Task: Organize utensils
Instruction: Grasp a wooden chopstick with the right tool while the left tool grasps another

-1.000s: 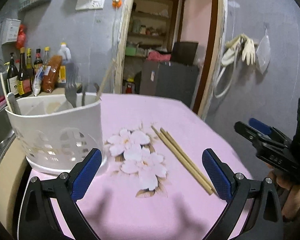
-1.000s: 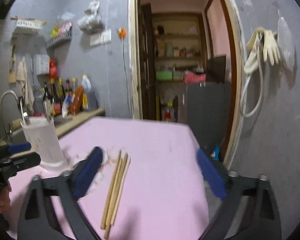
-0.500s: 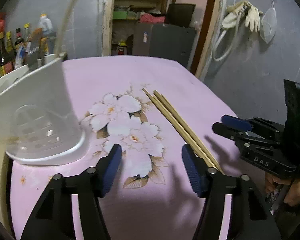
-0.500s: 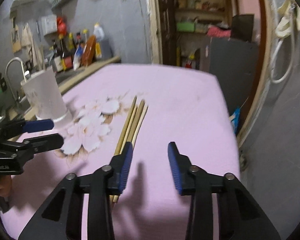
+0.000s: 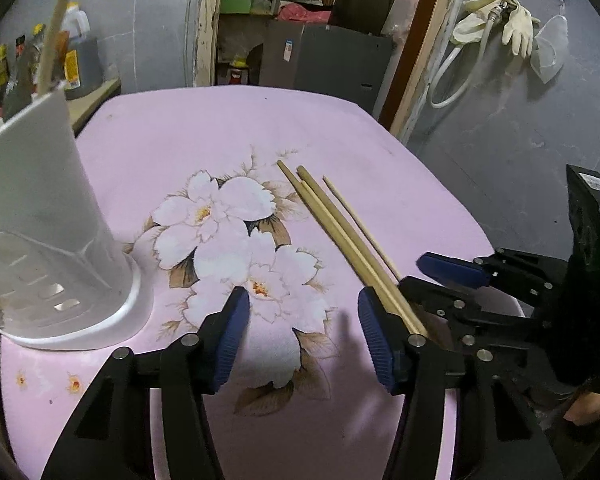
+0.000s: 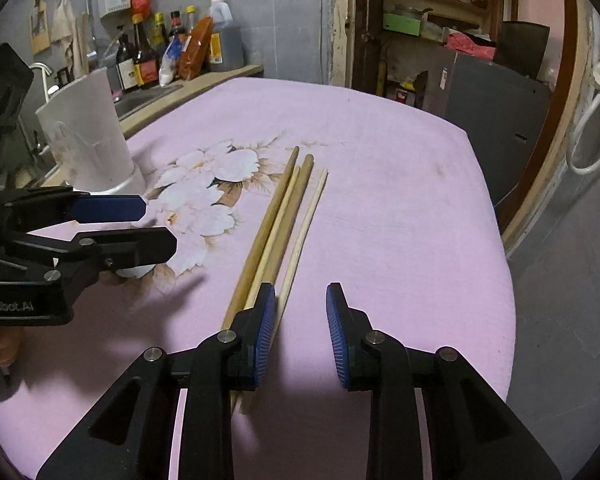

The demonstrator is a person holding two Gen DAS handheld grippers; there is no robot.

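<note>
Over the pink flowered tablecloth point(image 6: 380, 184) we are narrowing both empty grippers, left gripper point(image 5: 304, 336) and right gripper point(image 6: 300, 332), having dropped from a wide-open approach toward the bundle of long wooden chopsticks point(image 6: 284, 216) lying beside the white plastic utensil holder point(image 5: 40, 216), readying a pickup

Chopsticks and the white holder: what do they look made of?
Chopsticks: probably bamboo or wood, matte tan, no shine, one thinner and paler. Holder: looks like moulded plastic, smooth white, with slots cut near the base and a flared foot.
</note>
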